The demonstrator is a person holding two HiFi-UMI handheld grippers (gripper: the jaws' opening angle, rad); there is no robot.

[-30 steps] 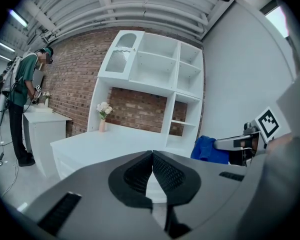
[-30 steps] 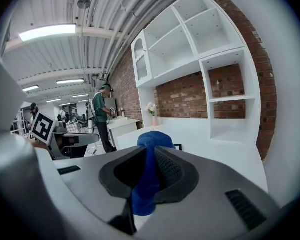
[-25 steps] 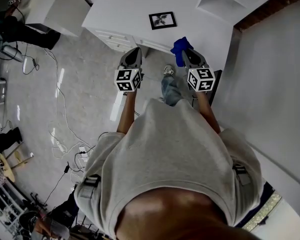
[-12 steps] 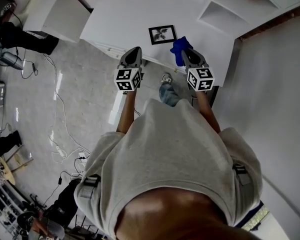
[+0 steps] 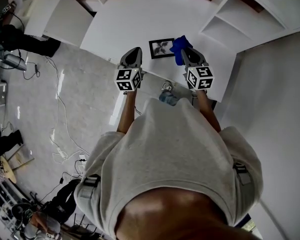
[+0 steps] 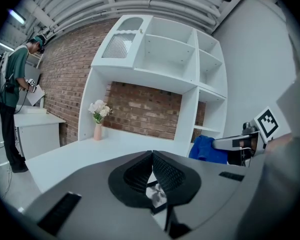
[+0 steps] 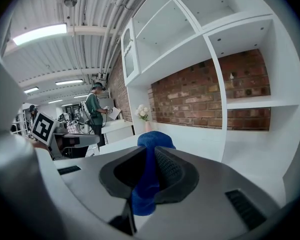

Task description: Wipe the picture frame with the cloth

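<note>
- Head view, general: a person stands at a white desk with a gripper in each hand, both pointing at the desk's near edge.
- Picture frame: dark border, pale print of a plant; lies flat on the desk close to the near edge, between the two gripper tips.
- Cloth: blue, bunched; hangs from the right gripper just beside the frame's right edge. Whether it touches the frame cannot be told.
- Right gripper: jaws closed onto the cloth. In the right gripper view the blue fabric fills the gap between them, bulging above the tips and trailing below.
- Left gripper: jaws brought together at the tips with nothing between them, as the left gripper view shows. It sits just left of the frame, apart from it. A corner of the print shows past the jaws, lower down.
- Surroundings: white shelving unit against a brick wall; pink vase of pale flowers at the back of the desk, well clear of the frame.
- Progress, as a judgement: cloth is in hand and brought to the frame, so pickup and approach look done. No wiping contact is evident.
- Remaining, as a judgement: lower the cloth onto the glass and border, then pass it across. The empty left gripper is placed to steady the frame if it slides.
</note>
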